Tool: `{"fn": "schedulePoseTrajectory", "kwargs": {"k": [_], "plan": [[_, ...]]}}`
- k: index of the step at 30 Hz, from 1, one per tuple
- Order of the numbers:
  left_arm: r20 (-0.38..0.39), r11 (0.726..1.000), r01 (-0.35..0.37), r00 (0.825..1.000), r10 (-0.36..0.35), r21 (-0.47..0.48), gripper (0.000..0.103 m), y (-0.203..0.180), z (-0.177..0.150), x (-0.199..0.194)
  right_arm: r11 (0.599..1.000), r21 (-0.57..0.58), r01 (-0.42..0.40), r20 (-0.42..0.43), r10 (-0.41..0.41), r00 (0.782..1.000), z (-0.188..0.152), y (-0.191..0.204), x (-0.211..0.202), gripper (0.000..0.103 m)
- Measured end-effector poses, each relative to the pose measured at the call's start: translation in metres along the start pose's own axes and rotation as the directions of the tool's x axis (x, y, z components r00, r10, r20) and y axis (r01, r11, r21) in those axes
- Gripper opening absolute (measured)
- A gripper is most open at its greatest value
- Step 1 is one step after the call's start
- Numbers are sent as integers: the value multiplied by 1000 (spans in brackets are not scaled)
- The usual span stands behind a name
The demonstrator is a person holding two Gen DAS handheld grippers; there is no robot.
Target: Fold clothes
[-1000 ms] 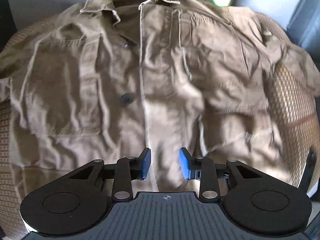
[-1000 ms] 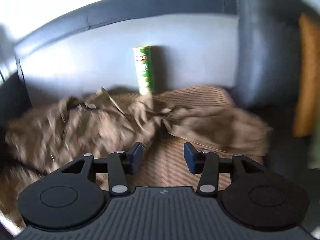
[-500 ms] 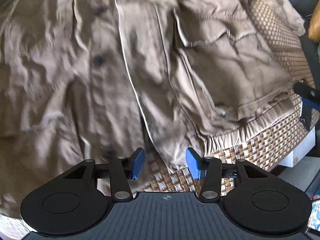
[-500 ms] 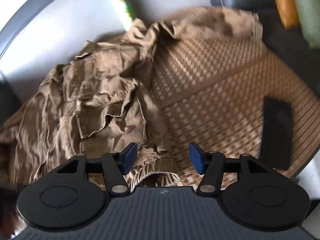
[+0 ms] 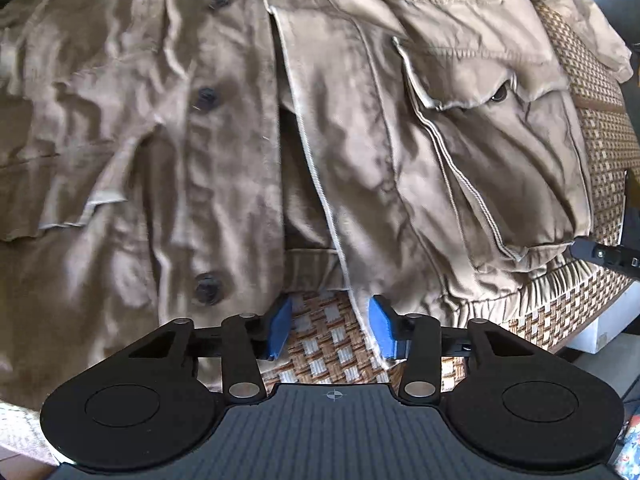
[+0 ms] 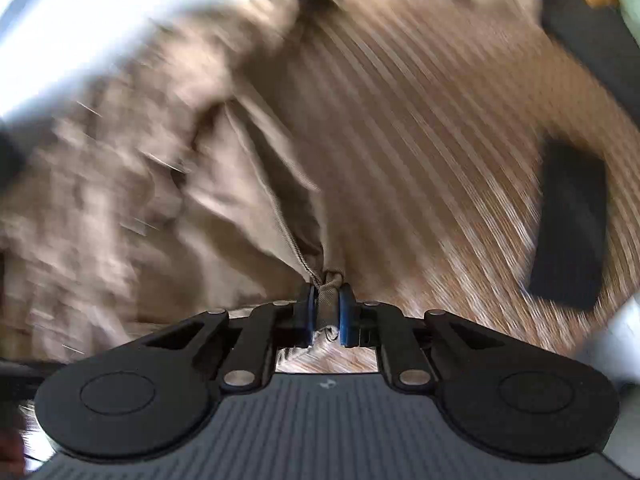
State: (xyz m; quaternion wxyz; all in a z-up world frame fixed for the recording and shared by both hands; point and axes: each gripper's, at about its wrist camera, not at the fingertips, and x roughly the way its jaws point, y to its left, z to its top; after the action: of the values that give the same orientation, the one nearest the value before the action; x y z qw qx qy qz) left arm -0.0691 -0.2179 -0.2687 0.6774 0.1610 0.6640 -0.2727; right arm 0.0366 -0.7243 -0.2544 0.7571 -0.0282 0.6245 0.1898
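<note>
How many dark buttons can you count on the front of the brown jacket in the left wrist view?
3, in a line down the brown jacket placket: top, middle, bottom near the hem. Folds may hide others.

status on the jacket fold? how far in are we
Early. Done: the jacket lies spread front-up on the woven mat, unbuttoned, with no fold made. In hand: the right gripper has just closed on a bunch of hem fabric; the left gripper is open at the hem's centre gap, gripping nothing. Left: every fold, sleeves and body alike.
</note>
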Motion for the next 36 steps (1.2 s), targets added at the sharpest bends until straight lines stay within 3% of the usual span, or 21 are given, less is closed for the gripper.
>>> {"fn": "schedulePoseTrajectory", "kwargs": {"k": [3, 4, 5, 6, 8, 12, 14, 18, 22, 24, 31, 33, 34, 35, 36], "plan": [[84, 997, 35, 996, -29, -70, 59, 16, 0, -38, 992, -126, 20, 34, -16, 999, 5, 14, -19, 23], [123, 995, 28, 992, -15, -101, 59, 25, 1, -54, 984, -176, 37, 84, -22, 996, 4, 21, -33, 26], [163, 991, 21, 987, 2, -135, 61, 33, 4, -69, 974, -219, 54, 159, -19, 987, 1, 28, -51, 42], [202, 984, 12, 979, 25, -179, 61, 43, 9, -83, 965, -255, 68, 238, -5, 971, -1, 36, -70, 49], [265, 961, -3, 961, 80, -277, 62, 68, 17, -105, 942, -335, 26, 316, 86, 945, -5, 55, -97, 52], [324, 892, -42, 923, 208, -450, 66, 131, 62, -128, 850, -494, -181, 223, 325, 919, -7, 104, -107, 61], [330, 849, -52, 908, 260, -526, 70, 171, 77, -138, 813, -526, -250, 153, 380, 912, -10, 129, -96, 61], [275, 747, -70, 903, 329, -661, 73, 254, 103, -130, 777, -544, -317, 72, 420, 905, -17, 174, -76, 61], [224, 658, -57, 916, 334, -751, 73, 324, 124, -105, 784, -533, -318, 29, 392, 919, -31, 207, -59, 61], [209, 616, -33, 926, 316, -787, 73, 350, 128, -95, 802, -523, -289, 15, 347, 938, -40, 220, -50, 62], [263, 525, 103, 935, 239, -845, 72, 410, 148, -65, 898, -392, -198, -65, 188, 980, -65, 242, -9, 62], [296, 515, 155, 933, 205, -843, 61, 420, 151, -64, 925, -344, -163, -80, 144, 986, -70, 243, 1, 62], [313, 509, 180, 931, 187, -841, 48, 426, 153, -63, 935, -319, -153, -92, 130, 987, -71, 244, 6, 62], [332, 504, 207, 927, 172, -839, 28, 431, 154, -63, 944, -297, -146, -106, 119, 987, -72, 244, 10, 62], [354, 500, 232, 921, 163, -835, 18, 434, 154, -65, 946, -288, -149, -119, 119, 986, -72, 246, 13, 62]]}}
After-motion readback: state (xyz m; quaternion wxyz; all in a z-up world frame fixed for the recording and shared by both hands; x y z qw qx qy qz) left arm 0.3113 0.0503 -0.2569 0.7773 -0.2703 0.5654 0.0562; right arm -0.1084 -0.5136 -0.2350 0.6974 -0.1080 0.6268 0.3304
